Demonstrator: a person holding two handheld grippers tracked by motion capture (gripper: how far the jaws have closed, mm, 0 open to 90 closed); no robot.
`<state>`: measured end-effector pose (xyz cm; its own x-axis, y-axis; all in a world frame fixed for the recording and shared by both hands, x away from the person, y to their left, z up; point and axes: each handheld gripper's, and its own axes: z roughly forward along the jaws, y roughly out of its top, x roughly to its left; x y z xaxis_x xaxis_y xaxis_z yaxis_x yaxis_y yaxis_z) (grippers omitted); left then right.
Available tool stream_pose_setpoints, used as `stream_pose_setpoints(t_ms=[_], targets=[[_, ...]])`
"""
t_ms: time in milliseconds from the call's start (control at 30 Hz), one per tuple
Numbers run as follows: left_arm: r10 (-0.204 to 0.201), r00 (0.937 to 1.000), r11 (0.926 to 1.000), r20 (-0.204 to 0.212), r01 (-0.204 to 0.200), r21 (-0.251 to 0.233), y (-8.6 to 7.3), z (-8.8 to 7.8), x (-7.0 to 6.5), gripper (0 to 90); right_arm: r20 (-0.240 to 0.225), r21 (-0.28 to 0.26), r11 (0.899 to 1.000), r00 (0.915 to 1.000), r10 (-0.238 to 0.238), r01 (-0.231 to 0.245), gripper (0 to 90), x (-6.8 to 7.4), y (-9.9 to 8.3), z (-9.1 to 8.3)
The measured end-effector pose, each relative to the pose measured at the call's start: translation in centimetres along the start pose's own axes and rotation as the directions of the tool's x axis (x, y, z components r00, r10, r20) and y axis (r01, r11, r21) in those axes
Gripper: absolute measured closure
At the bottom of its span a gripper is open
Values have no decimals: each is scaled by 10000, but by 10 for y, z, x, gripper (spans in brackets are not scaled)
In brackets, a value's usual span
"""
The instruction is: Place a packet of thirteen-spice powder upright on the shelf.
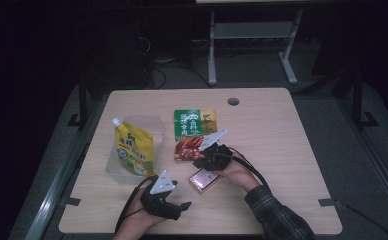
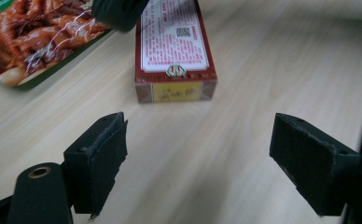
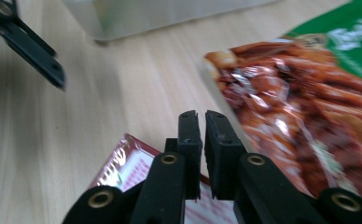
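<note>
A: What does the high view give you?

B: The whole wooden table point(image 1: 282, 150) with three food items on it: one yellow spouted pouch point(image 1: 133, 150) lying in a clear tray point(image 1: 113, 167) at the left, one green snack packet point(image 1: 192, 132) with a picture of braised meat in the middle, and one red carton point(image 1: 204, 181) just below that packet. The right gripper point(image 1: 202, 161) sits over the gap between packet and carton; the left gripper point(image 1: 179, 207) hovers near the table's front edge, apart from the carton.

A: And the gripper views?

B: The left gripper view looks along the table at the carton point(image 2: 175, 51), showing its white printed label, a code square and a yellow end panel, none of which can be read from above. Its jaws stand wide apart with nothing between them. The right gripper view shows its jaws nearly together, a thin slit between the pads, gripping nothing, above the carton's corner point(image 3: 123, 170) with the packet point(image 3: 300, 121) just beside.

A: Counts?

B: Two grippers, one pouch, one tray, one packet, one carton.
</note>
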<state>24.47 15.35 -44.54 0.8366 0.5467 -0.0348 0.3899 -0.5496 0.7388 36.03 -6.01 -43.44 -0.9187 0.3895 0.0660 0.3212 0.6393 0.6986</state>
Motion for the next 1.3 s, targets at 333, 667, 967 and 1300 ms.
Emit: stream_pose_setpoints(t_ms=[333, 667, 967, 1300], targets=[[142, 9997, 9996, -201, -137, 251, 18, 34, 5, 149, 893, -490, 9930, 9898, 1114, -1073, 900, -23, -33, -49], [406, 9988, 9960, -285, -382, 803, 23, 55, 6, 148, 1129, -356, 9881, 9818, 1524, -1493, 900, -41, -56, -58], [265, 9993, 9953, -266, -239, 941, 21, 55, 10, 304, 698, -176, 9921, 9897, 1252, -1242, 900, -32, -50, -49], [-28, 9997, 9977, -241, 44, 675, 25, 49, 11, 314, 497, 202, 9939, 9929, 1077, -1088, 900, -34, -52, -41]])
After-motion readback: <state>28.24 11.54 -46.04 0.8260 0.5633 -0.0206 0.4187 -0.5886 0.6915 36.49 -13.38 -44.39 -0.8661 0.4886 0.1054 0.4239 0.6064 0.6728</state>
